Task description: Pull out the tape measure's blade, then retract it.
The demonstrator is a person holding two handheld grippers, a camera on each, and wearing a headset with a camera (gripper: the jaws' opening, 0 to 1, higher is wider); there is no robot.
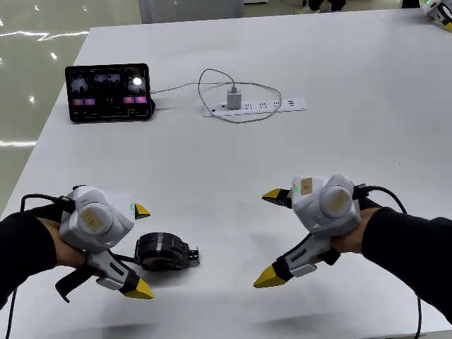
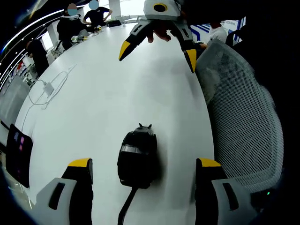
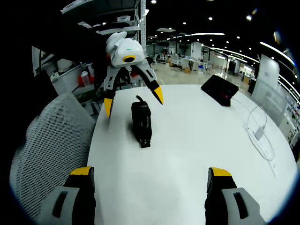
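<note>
A black tape measure [image 1: 164, 251] lies on the white table [image 1: 233, 162], blade drawn in, tab end pointing right. My left gripper [image 1: 142, 249] is open, with the tape measure [image 2: 137, 157] between its yellow-tipped jaws but untouched. The right gripper [image 1: 270, 235] is open a hand's width to the right of the tape measure [image 3: 141, 122], its jaws holding nothing. Each gripper faces the other: the right gripper [image 2: 157, 49] appears in the left gripper view, and the left gripper [image 3: 133, 100] in the right gripper view.
A dark tablet [image 1: 109, 92] with a lit screen stands at the back left. A white power strip [image 1: 256, 106] with a charger and looped cable lies behind the middle. A mesh chair [image 2: 243, 122] sits by the table's near edge. People stand far off.
</note>
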